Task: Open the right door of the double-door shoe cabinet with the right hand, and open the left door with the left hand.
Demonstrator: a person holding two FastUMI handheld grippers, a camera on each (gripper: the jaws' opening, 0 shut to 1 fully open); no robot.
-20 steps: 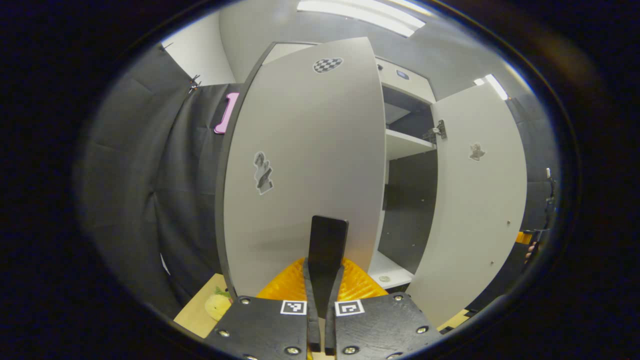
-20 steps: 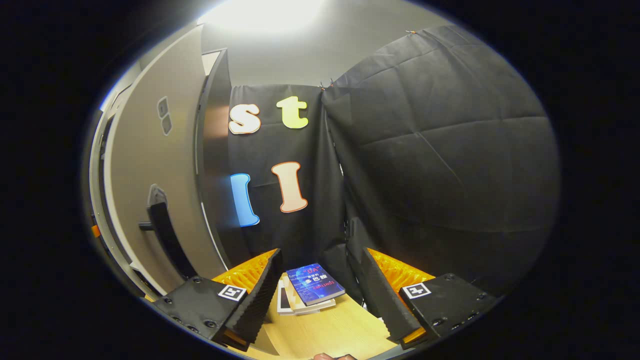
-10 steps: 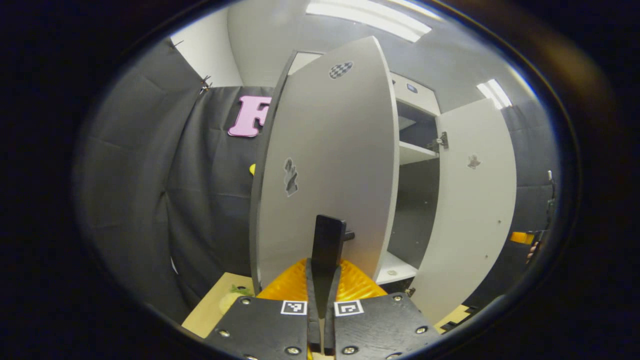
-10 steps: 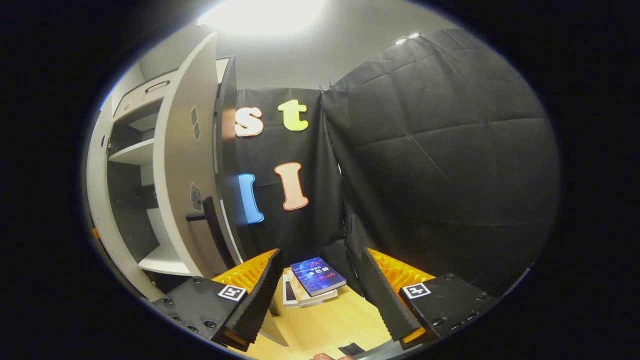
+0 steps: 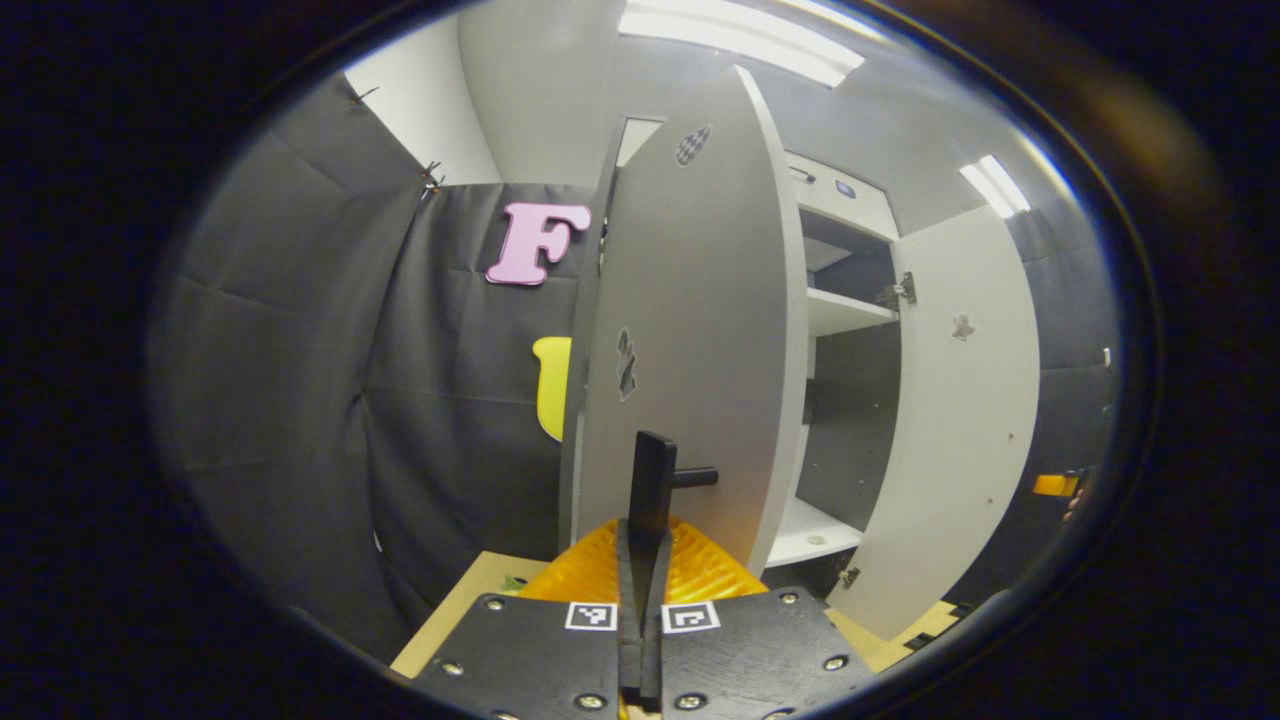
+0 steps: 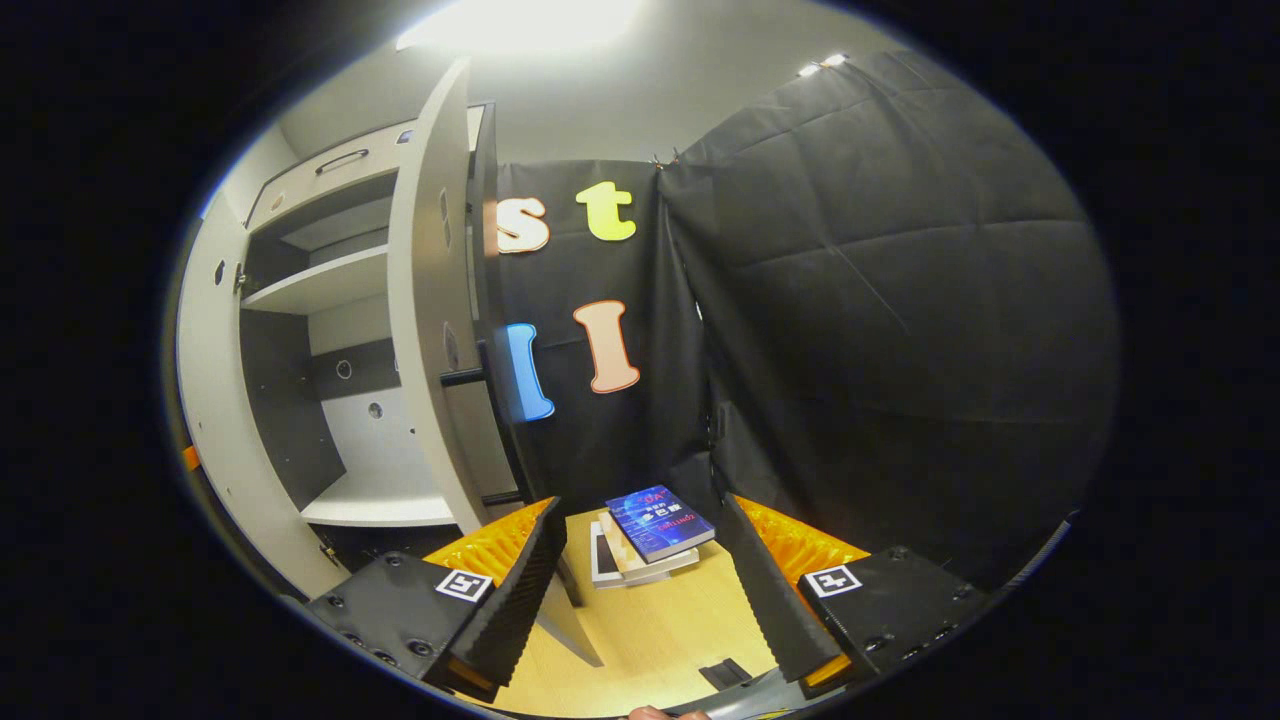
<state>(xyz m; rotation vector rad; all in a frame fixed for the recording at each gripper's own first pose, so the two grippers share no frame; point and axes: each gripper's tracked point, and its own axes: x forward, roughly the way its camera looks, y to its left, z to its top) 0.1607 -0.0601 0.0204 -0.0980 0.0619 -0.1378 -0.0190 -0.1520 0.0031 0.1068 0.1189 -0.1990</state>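
Both doors of the shoe cabinet (image 5: 835, 200) stand swung out. In the left gripper view, the left hand-held gripper (image 5: 640, 560) has its fingers pressed together on the dark handle (image 5: 655, 480) of the left door (image 5: 690, 330), which stands edge-on and well open just ahead of the camera. Beyond it the right door (image 5: 960, 420) hangs wide, with the cabinet's shelves (image 5: 845, 312) visible between the two doors.

In the right gripper view, the right hand-held gripper (image 6: 640, 560) has its fingers spread wide apart and grips nothing. It sits above the wooden desk (image 6: 660, 630), clear of the right door (image 6: 425, 310), whose handle (image 6: 485, 375) juts out to the upper left of the fingers. A small stack of books (image 6: 650, 535) lies on the desk between the spread fingers, farther back, close to the black cloth wall (image 6: 880, 300). The cabinet's inner shelf (image 6: 315, 285) and floor panel (image 6: 375, 505) show at left
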